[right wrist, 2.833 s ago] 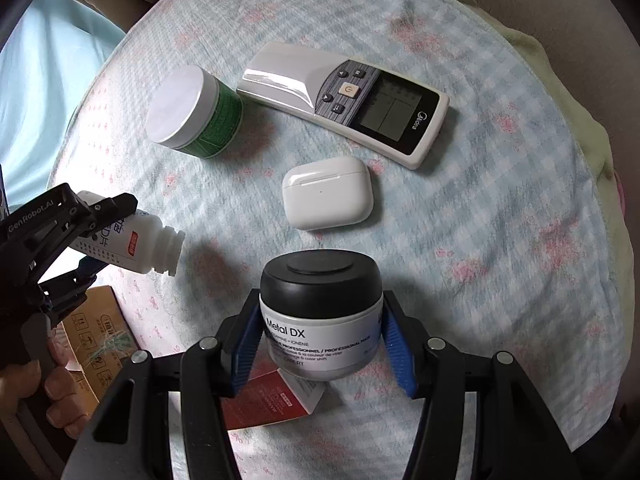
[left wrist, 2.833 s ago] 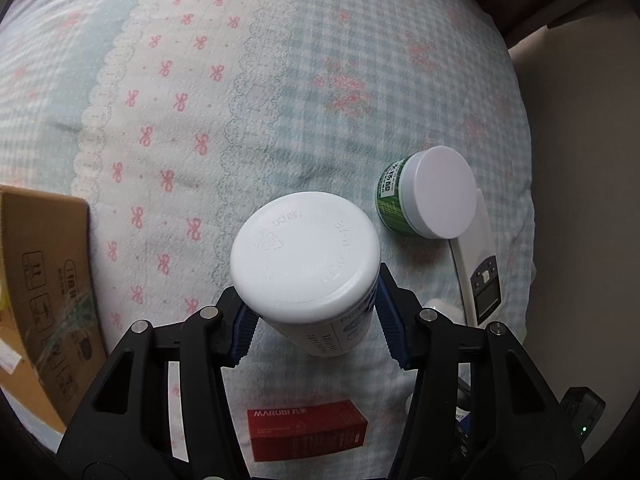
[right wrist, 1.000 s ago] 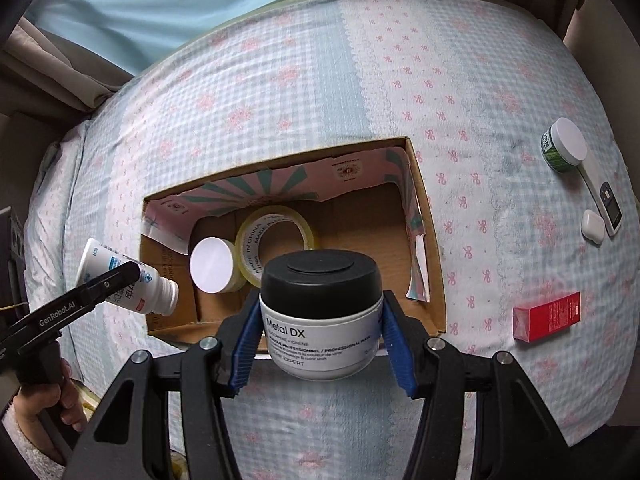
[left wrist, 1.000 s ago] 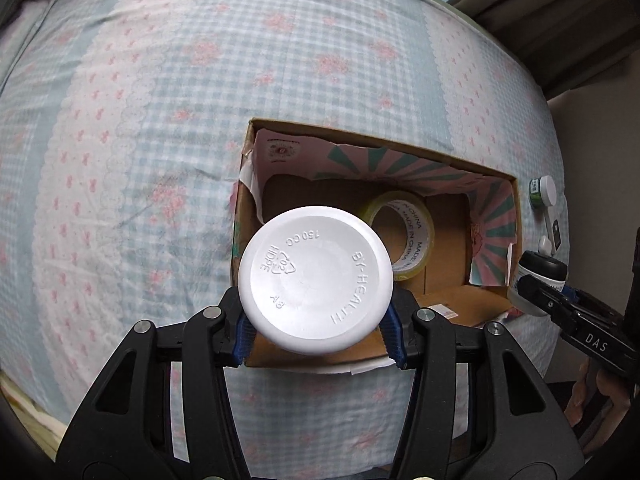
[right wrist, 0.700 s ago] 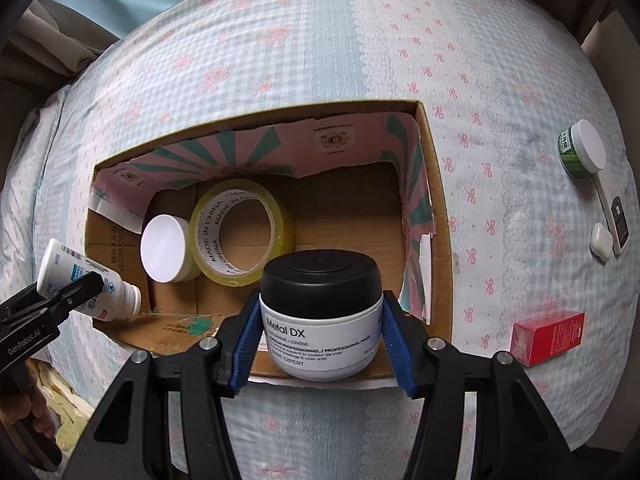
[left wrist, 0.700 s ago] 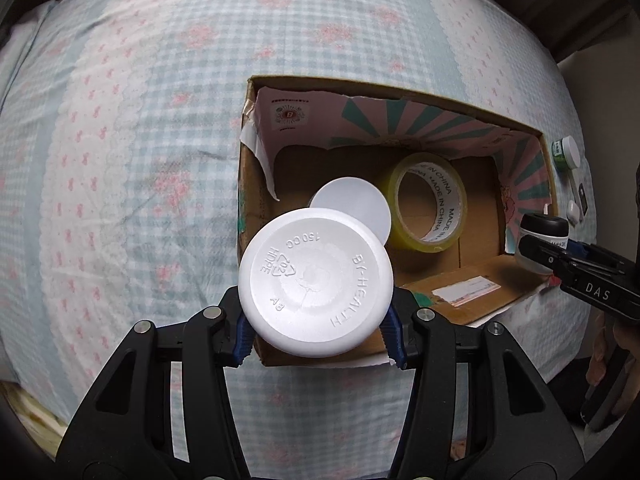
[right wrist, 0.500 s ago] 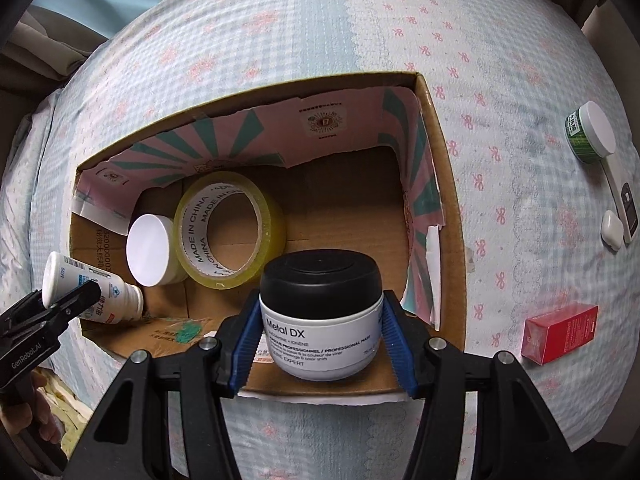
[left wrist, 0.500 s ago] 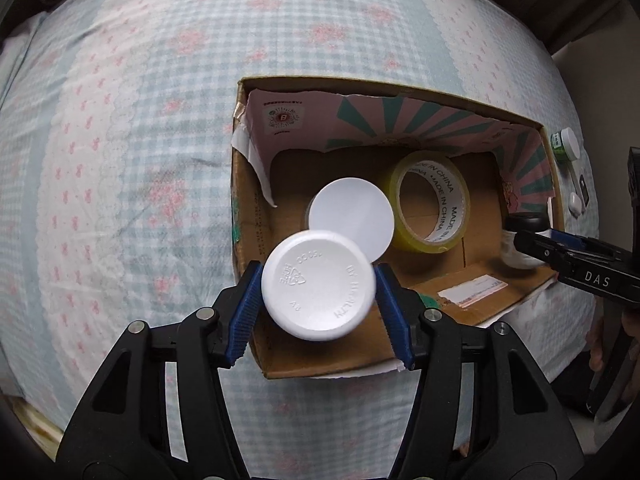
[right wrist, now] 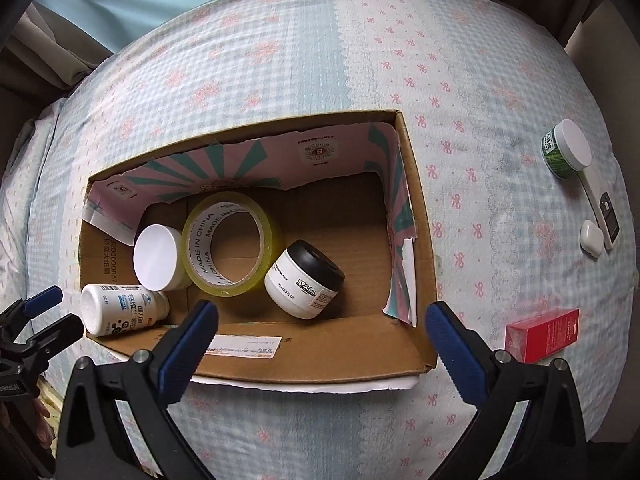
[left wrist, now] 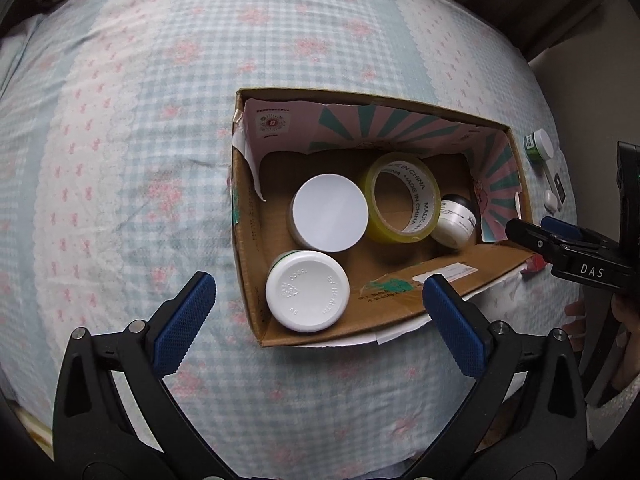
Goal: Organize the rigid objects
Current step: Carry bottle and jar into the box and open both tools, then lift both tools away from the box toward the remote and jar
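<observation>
Both jaws are opening, nothing between them: the left hand-held gripper (left wrist: pixel 316 304) above the white bottle (left wrist: pixel 307 290) in the box (left wrist: pixel 440 280), the right hand-held gripper (right wrist: pixel 320 330) above the black-lidded jar (right wrist: pixel 304 278).

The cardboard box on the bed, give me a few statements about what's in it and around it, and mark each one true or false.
1. A roll of yellowish tape lies inside the cardboard box. True.
2. The black-lidded jar stands upright in the box. False: it lies tilted on its side.
3. The red carton is inside the box. False: it lies on the bedspread outside the box.
4. The green jar sits on the bedspread, outside the box. True.
5. The white bottle is clamped in the left gripper. False: its jaws are opening, and the bottle lies in the box, clear of the pads.
</observation>
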Demonstrator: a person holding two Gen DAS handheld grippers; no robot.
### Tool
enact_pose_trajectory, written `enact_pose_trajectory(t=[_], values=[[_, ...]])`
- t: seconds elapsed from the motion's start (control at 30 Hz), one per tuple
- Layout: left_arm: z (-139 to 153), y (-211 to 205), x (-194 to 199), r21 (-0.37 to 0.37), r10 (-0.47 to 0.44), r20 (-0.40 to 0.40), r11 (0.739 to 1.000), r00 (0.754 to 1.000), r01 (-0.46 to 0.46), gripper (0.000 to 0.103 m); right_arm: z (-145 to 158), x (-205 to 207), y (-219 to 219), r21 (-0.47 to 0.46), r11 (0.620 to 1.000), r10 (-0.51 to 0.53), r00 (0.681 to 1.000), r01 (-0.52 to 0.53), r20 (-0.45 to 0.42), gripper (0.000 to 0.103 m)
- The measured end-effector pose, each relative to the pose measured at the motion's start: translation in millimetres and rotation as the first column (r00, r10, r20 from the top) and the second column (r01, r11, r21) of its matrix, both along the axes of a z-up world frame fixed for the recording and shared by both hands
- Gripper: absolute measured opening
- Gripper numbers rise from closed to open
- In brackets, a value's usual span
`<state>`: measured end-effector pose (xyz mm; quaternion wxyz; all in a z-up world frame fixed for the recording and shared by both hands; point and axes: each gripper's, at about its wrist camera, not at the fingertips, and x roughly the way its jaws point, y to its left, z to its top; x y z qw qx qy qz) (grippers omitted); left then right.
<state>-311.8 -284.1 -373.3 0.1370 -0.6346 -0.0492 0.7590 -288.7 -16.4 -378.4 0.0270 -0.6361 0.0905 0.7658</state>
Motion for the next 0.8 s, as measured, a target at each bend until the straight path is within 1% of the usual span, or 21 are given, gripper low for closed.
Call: enact_pose_trajectory(t=[0.17, 0.27, 0.4, 0.47, 0.57, 0.67, 0.8], values=[[17, -2, 2, 0.006, -0.001, -0.028, 1.0, 1.0, 0.001, 0.103, 10, 3, -4, 0.008, 1.0, -0.005, 1.0, 0.005, -0.013, 0.103], [29, -2, 5, -0.004, 0.005, -0.049, 1.0, 0.999, -0.005, 0.103, 20, 5, -3, 0.005, 1.0, -0.01, 1.0, 0.01, -0.026, 0.103], [48, -1, 10, -0.067, 0.01, -0.095, 0.998, 0.995, -0.017, 0.103, 33, 11, 1, 0.007, 1.0, -0.027, 1.0, 0.027, -0.012, 0.103], [59, -1, 14, -0.089, 0.014, -0.12, 0.996, 0.993, -0.025, 0.103, 43, 17, 3, 0.009, 0.999, -0.032, 0.999, 0.032, -0.016, 0.103], [76, -1, 22, -0.095, 0.022, -0.154, 0.995, 0.988, -0.037, 0.103, 60, 29, 4, 0.029, 0.999, -0.024, 0.999, 0.025, -0.03, 0.103], [91, 1, 35, -0.093, 0.033, -0.184, 0.994, 0.982, -0.051, 0.103, 78, 44, 7, 0.056, 0.998, -0.014, 0.998, 0.018, -0.06, 0.103], [109, 10, 54, -0.084, 0.043, -0.218, 0.995, 0.975, -0.062, 0.103, 102, 66, 21, 0.06, 0.997, -0.032, 0.994, 0.039, -0.104, 0.103]])
